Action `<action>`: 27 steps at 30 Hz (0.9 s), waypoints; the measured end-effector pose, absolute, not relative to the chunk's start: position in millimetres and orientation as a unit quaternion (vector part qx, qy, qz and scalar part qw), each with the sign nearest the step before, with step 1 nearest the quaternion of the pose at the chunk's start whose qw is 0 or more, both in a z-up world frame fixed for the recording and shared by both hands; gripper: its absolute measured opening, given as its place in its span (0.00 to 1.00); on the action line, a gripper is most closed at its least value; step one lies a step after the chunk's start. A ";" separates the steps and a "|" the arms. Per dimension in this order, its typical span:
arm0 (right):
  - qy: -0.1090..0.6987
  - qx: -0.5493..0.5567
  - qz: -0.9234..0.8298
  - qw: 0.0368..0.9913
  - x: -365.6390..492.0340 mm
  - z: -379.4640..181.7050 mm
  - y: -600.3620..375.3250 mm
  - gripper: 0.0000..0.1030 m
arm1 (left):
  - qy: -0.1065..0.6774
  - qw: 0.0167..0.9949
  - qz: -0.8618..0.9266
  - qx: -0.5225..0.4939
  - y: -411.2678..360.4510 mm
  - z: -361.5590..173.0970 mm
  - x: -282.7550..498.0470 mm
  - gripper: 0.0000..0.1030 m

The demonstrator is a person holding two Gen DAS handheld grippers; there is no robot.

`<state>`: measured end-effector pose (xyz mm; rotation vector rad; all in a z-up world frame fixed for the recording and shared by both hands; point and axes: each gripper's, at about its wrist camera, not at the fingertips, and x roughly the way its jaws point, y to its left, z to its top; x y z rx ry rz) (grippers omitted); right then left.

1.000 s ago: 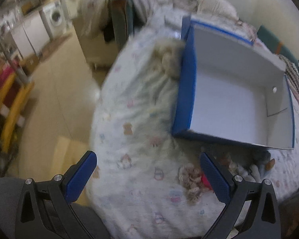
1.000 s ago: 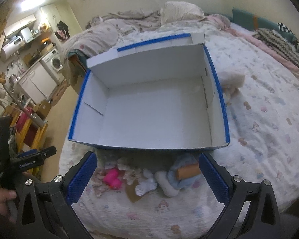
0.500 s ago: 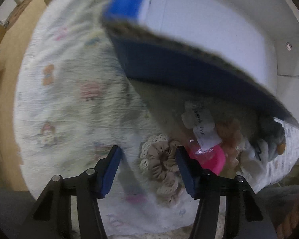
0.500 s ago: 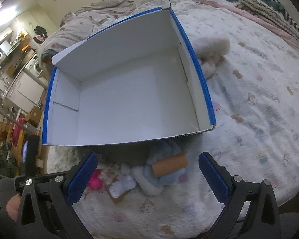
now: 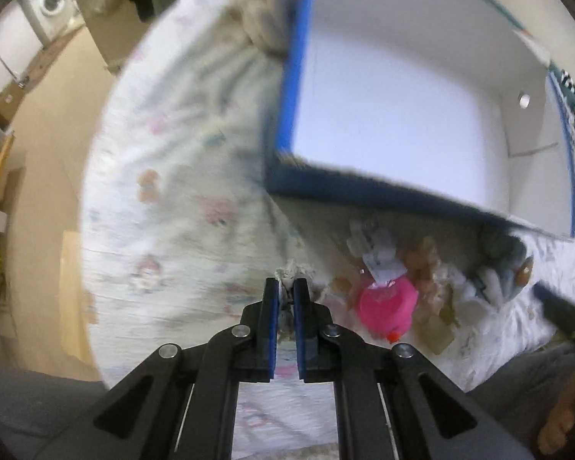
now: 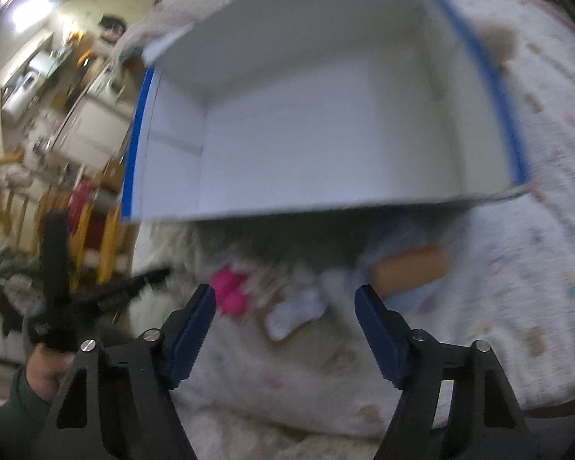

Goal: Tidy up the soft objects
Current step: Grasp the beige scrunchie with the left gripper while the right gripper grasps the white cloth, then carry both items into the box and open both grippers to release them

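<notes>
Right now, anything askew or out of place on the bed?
The box sits empty while the soft things, a pink toy among them, lie heaped on the bedsheet outside its near wall. The left gripper has pinched a beige scrunchie.

Both views: indoor light, moderate brightness, heavy fisheye bending, black vignette at corners. Left wrist view: motion blur across bedspread (image 5: 165,176) and box (image 5: 402,88) edge; black gripper frame near lens sharp. Box interior evenly lit, no glare. Dark shadow beneath box front wall. Right wrist view: stronger blur throughout, toys (image 6: 287,291) smeared; bright ceiling light (image 6: 23,19) upper left, slightly blown out.
</notes>
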<state>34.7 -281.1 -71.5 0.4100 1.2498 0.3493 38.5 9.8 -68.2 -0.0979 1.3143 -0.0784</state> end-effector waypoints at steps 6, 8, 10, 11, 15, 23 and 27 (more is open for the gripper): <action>0.636 0.138 0.155 0.743 41.3 -103.1 -245.6 0.60 | 0.593 0.803 -0.032 -0.046 17.7 -51.0 29.3 0.07; 0.647 0.122 0.143 0.739 43.5 -110.5 -239.9 0.44 | 0.591 0.805 -0.032 -0.045 11.6 -63.7 28.8 0.07; 0.648 0.117 0.135 0.741 43.7 -115.3 -237.5 0.17 | 0.589 0.807 -0.032 -0.044 14.6 -62.7 26.7 0.07; 0.645 0.118 0.136 0.742 43.6 -114.5 -238.0 0.08 | 0.587 0.808 -0.032 -0.043 15.5 -61.7 23.7 0.07; 0.615 0.147 0.152 0.759 38.0 -98.3 -247.3 0.07 | 0.584 0.810 -0.031 -0.043 14.1 -58.2 33.5 0.07; 0.570 0.177 0.171 0.784 28.2 -73.0 -256.9 0.07 | 0.573 0.819 -0.025 -0.035 9.8 -53.0 34.4 0.07; 0.566 0.171 0.180 0.786 28.5 -69.8 -255.9 0.07 | 0.567 0.822 -0.025 -0.034 9.5 -48.8 32.3 0.07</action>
